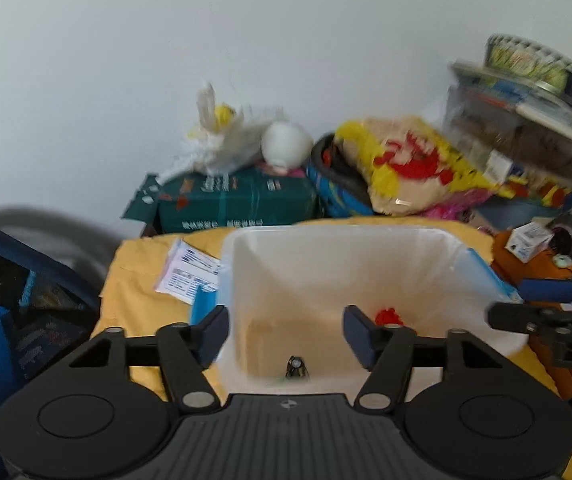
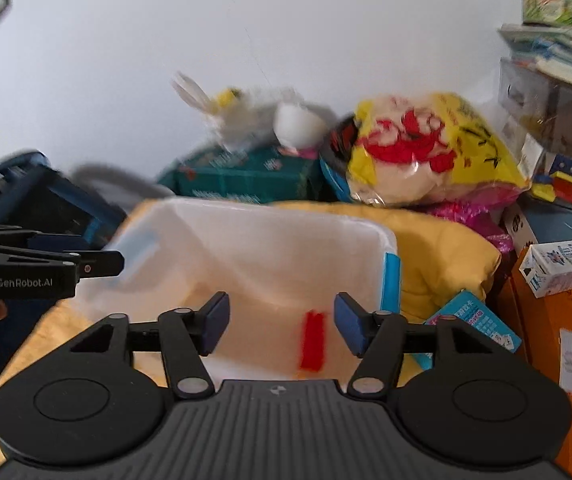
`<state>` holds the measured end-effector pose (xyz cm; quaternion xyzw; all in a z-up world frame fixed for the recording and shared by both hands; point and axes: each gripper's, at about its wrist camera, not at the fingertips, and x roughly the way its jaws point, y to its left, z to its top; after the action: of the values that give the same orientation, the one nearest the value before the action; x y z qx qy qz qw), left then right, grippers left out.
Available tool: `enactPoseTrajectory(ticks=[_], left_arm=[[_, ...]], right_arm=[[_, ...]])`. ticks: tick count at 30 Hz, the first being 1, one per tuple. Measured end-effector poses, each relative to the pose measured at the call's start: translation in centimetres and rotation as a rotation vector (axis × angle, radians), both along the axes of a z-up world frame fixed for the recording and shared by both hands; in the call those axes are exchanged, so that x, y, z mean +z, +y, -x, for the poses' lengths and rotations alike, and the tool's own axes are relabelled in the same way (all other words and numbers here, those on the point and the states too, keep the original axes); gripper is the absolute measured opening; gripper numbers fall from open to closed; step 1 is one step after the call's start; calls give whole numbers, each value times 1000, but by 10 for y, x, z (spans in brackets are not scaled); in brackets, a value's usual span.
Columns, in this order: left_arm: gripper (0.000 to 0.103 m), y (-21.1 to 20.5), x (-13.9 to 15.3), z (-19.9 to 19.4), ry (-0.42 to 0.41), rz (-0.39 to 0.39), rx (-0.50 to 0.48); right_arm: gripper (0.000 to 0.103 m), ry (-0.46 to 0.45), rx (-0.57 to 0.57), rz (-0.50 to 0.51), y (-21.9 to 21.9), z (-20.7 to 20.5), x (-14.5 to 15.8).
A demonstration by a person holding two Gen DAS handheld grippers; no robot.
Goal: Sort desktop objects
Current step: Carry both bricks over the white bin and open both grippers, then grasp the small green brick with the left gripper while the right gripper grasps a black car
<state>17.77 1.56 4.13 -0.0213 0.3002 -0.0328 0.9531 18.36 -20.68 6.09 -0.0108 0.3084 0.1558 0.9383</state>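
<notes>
1. Yellow-draped counter [image 1: 134,280], white wall behind.
2. Left claw [image 1: 286,332] and right claw [image 2: 282,324] level, wide, empty, over translucent bin [image 1: 338,240].
3. Inside bin: red piece [image 2: 312,340], blurred, long axis apparently running away from the right wrist camera.

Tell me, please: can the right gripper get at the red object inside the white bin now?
Probably yes. The right gripper is open and holds nothing, the white bin has no lid on, and the red object lies uncovered between its fingers.
</notes>
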Motion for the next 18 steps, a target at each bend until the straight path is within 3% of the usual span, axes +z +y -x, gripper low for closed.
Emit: enactPoseTrajectory(ticks=[3, 9, 13, 18], left_arm=[[71, 12, -23, 37, -6, -38, 1], [71, 28, -100, 68, 159, -78, 3], [71, 32, -126, 72, 206, -107, 11], [68, 32, -143, 70, 222, -133, -11]], right_arm=[[71, -13, 23, 23, -11, 48, -24], [71, 147, 47, 120, -29, 93, -103], [70, 203, 91, 145, -29, 102, -126], [66, 204, 124, 193, -16, 101, -139]])
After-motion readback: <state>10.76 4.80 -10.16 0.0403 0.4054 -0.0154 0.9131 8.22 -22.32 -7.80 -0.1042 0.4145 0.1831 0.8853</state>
